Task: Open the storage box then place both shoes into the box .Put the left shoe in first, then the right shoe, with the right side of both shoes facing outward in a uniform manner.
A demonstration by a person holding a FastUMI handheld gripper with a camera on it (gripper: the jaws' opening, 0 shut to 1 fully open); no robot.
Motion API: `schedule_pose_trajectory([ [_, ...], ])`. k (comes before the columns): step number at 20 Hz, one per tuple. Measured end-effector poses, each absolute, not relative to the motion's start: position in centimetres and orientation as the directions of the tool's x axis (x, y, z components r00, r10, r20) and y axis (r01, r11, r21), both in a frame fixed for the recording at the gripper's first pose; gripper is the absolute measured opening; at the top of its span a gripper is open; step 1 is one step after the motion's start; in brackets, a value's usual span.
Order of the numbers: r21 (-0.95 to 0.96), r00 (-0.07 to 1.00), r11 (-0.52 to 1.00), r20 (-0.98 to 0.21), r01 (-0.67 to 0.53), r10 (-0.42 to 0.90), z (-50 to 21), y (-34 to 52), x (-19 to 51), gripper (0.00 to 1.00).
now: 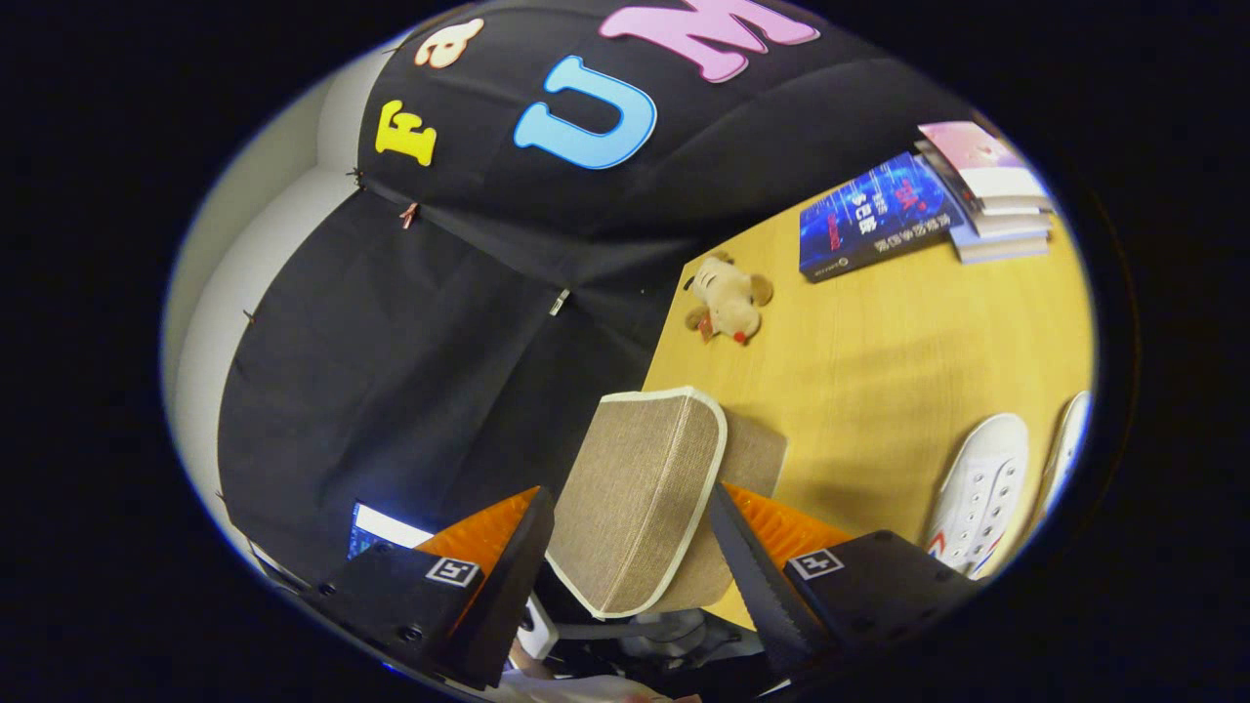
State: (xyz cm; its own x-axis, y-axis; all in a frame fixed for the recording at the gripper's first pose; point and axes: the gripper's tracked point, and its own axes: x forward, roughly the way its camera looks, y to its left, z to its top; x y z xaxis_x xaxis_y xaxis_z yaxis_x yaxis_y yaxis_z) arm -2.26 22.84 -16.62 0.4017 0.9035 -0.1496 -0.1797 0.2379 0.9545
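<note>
A beige fabric lid (640,459) with a white trim, the storage box's flap, stands between the fingers of my gripper (630,503). Both fingers press on its two faces, so the gripper is shut on it. The lid is lifted and tilted, and a further beige panel of the box (757,454) shows just behind it. The box's inside is hidden. Beyond the right finger, two white shoes lie side by side on the wooden table (879,342). The nearer shoe (981,488) shows its laces and a red-and-blue mark, and only an edge of the other shoe (1066,439) shows.
A small tan plush dog (728,298) lies on the table beyond the lid. A blue book (869,215) and a stack of books (991,190) lie farther back. The black booth cloth (439,342) hangs off the table's edge, past the left finger.
</note>
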Motion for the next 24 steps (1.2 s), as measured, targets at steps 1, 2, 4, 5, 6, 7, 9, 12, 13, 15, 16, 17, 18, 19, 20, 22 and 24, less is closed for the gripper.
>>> schedule_pose_trajectory([
  [1,0.966,0.385,0.204,-0.129,-0.159,0.914,-17.2,23.3,-2.4,0.98],
  [2,0.975,0.37,0.171,-0.109,-0.139,0.923,-17.7,23.8,-2.6,0.98],
  [4,0.989,0.344,0.107,-0.067,-0.099,0.936,-18.5,24.6,-2.9,0.98],
  [5,0.994,0.336,0.08,-0.048,-0.081,0.941,-18.9,24.8,-2.9,0.98],
  [6,0.997,0.332,0.045,-0.021,-0.065,0.943,-19.0,25.1,-3.2,0.98],
  [7,0.999,0.328,-0.002,0.016,-0.043,0.945,-19.0,25.4,-3.2,0.98],
  [9,0.997,0.32,-0.079,0.074,0.005,0.945,-19.1,26.0,-3.5,0.98],
  [12,0.992,0.294,-0.119,0.104,0.034,0.95,-20.6,27.5,-3.6,0.98],
  [13,0.991,0.281,-0.129,0.112,0.042,0.953,-21.1,27.8,-4.0,0.98],
  [15,0.989,0.261,-0.14,0.121,0.056,0.958,-22.0,28.5,-4.4,0.98],
  [16,0.987,0.253,-0.147,0.126,0.066,0.959,-22.5,29.0,-4.6,0.98],
  [17,0.984,0.247,-0.159,0.135,0.078,0.959,-22.9,29.3,-4.8,0.98],
  [18,0.98,0.243,-0.177,0.15,0.093,0.958,-23.1,29.6,-4.9,0.98],
  [19,0.973,0.239,-0.201,0.17,0.111,0.956,-23.0,29.9,-5.2,0.98],
  [20,0.964,0.235,-0.233,0.199,0.128,0.952,-22.7,30.1,-5.4,0.98],
  [22,0.953,0.216,-0.266,0.231,0.145,0.949,-22.7,30.8,-5.8,0.96],
  [24,0.942,0.212,-0.294,0.259,0.159,0.942,-23.0,31.1,-5.7,0.96],
])
